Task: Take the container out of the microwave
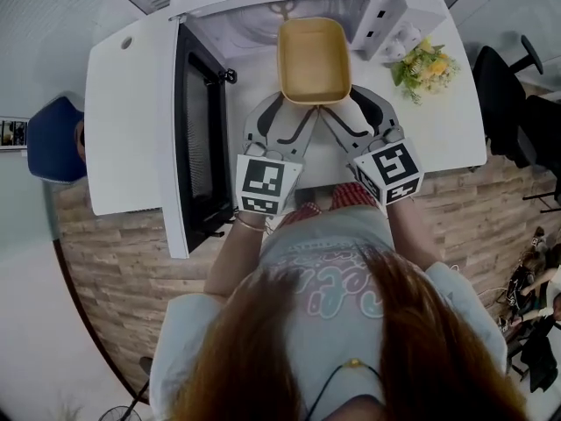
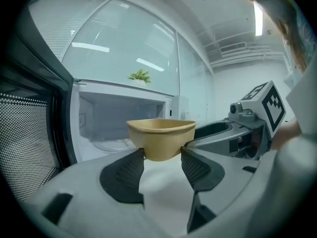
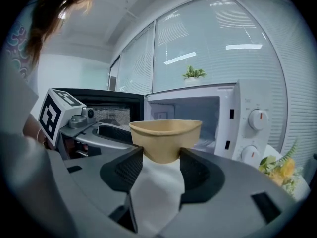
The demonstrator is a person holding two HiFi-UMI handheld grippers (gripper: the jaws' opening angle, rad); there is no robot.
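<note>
Grip on the container (image 1: 314, 60) by both grippers, at the mouth of the open microwave (image 1: 386, 11).
Jaws of the left gripper (image 1: 282, 108) and the right gripper (image 1: 352, 105) are each closed on the empty tan container's lower wall. The door (image 1: 197, 139) stands open at left, with flowers (image 1: 425, 67) on the counter (image 1: 447, 125) at right. In the head view the container hides the cavity floor. The left gripper view shows the turntable (image 2: 111, 144), the right gripper view the dials (image 3: 257, 119).

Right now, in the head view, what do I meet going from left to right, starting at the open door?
microwave door → container → flowers → black chair
</note>
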